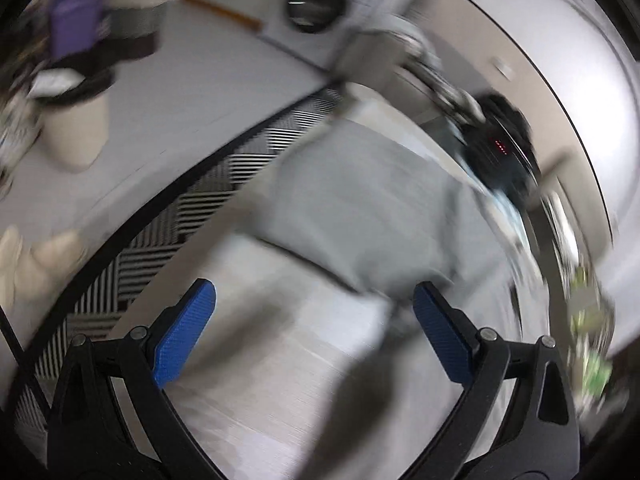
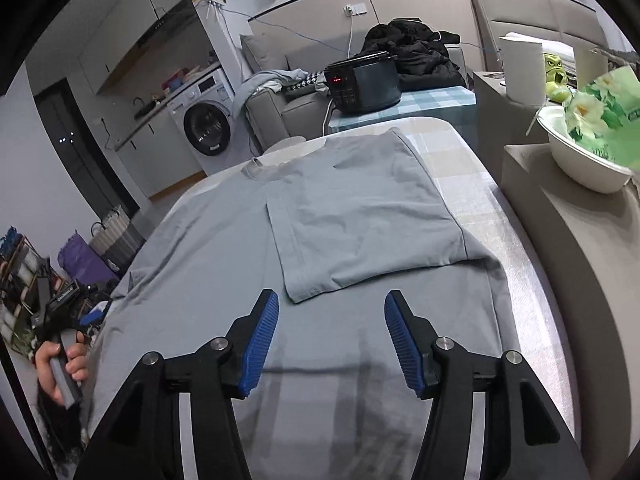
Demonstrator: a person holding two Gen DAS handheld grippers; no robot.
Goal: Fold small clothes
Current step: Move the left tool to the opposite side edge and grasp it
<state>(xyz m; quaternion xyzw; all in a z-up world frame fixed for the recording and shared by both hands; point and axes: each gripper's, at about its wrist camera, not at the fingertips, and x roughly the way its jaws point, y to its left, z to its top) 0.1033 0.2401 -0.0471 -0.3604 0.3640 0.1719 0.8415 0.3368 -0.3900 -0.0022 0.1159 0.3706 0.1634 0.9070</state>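
So the grey t-shirt [image 2: 248, 232] is lying flat on the table [image 2: 520, 240], covering most of it, collar toward the far edge. One side panel [image 2: 360, 216] is already folded over onto the middle, its corner ending just ahead of the right gripper [image 2: 331, 344]. That gripper hovers over the near part of the shirt with its blue pads [image 2: 262, 344] spread, pinching nothing. The left gripper [image 1: 314, 332] is spread too and empty; its view is badly motion-blurred, but you can make out the shirt and the table's pale surface. A black cooker [image 2: 362, 82] sits past the far edge.
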